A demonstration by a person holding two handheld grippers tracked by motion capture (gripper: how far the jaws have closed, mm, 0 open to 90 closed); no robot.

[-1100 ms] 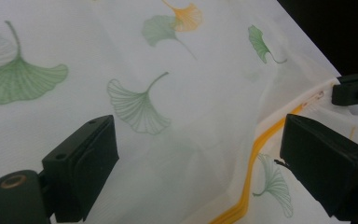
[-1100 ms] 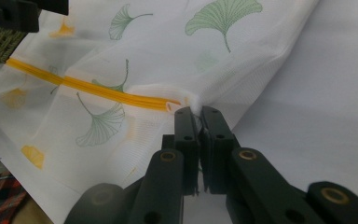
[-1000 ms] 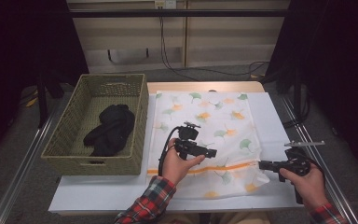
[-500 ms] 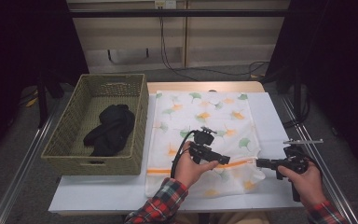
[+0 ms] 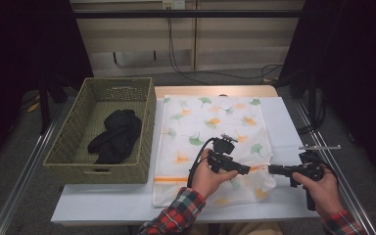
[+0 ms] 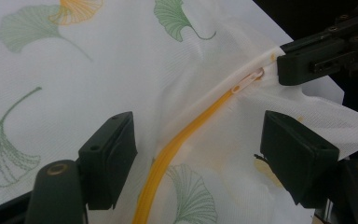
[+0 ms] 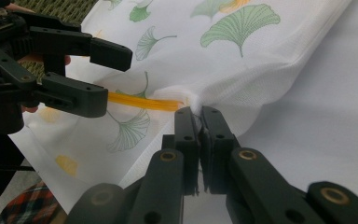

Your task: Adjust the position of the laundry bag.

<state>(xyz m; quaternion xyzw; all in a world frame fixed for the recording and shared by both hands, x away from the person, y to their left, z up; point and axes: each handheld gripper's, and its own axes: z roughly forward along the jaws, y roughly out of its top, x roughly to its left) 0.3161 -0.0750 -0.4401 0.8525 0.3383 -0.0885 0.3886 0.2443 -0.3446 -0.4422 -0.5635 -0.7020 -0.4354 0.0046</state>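
Two grippers — right gripper (image 7: 199, 116) pinching pillowcase (image 7: 261, 56).

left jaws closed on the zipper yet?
No: in the left gripper view the left gripper stands open, its pads clear on both sides of the orange zipper.

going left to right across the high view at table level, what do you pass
wicker basket with the black garment in it → leaf-print white cover → left gripper, open over the cover's orange zipper → right gripper, shut on the cover's edge
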